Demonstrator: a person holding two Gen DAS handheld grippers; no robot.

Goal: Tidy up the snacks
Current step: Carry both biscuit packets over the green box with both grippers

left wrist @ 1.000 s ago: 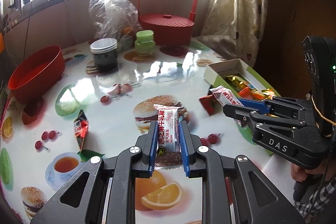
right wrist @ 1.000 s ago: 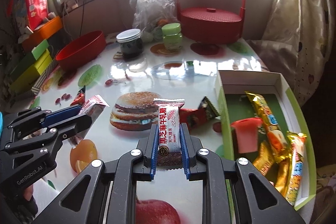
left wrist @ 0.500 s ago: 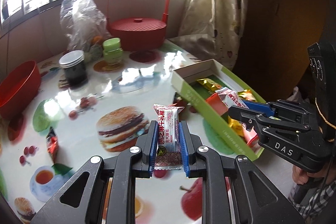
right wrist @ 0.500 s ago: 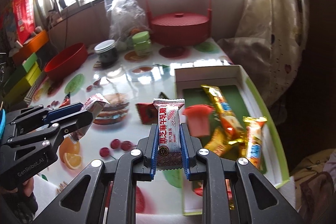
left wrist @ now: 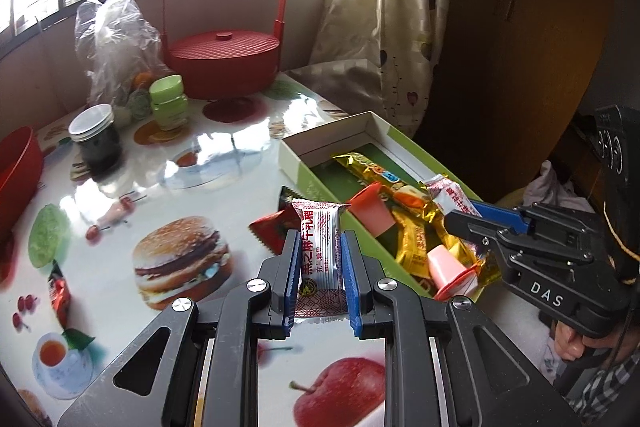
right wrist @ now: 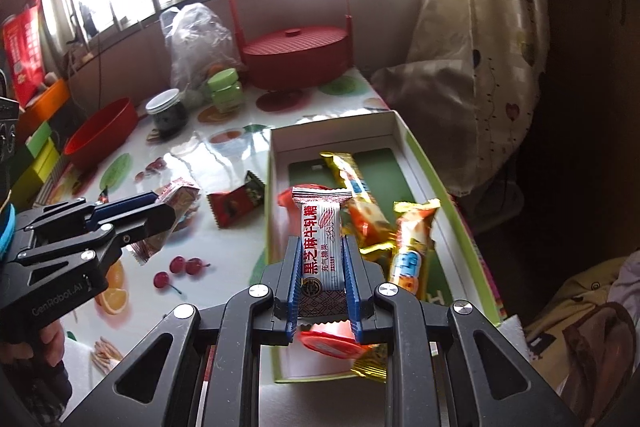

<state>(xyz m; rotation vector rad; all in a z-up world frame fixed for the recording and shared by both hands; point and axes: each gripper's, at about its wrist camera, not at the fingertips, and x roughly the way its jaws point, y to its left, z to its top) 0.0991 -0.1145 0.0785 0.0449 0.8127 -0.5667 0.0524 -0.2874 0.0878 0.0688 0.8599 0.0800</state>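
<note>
My left gripper (left wrist: 320, 247) is shut on a white and red nougat candy (left wrist: 320, 247), held above the table just left of the green box (left wrist: 316, 183). My right gripper (right wrist: 320, 255) is shut on a like nougat candy (right wrist: 322, 243), held over the green box (right wrist: 432, 163), which holds gold bars (right wrist: 412, 247) and red jelly cups (right wrist: 332, 341). The right gripper (left wrist: 460, 215) also shows over the box in the left wrist view. The left gripper (right wrist: 168, 215) shows left of the box in the right wrist view.
Red snack packets (right wrist: 230, 207) lie on the fruit-print table (left wrist: 180, 187) beside the box; another (left wrist: 60, 291) lies far left. A red lidded basket (left wrist: 222, 63), green jar (left wrist: 168, 103), dark jar (left wrist: 96, 135), plastic bag (left wrist: 112, 43) and red bowl (right wrist: 100, 135) stand behind. A curtain (right wrist: 480, 47) hangs right.
Both grippers have moved right with their candies. The right one has come over the green box; the left one has come up to the box's left wall.
</note>
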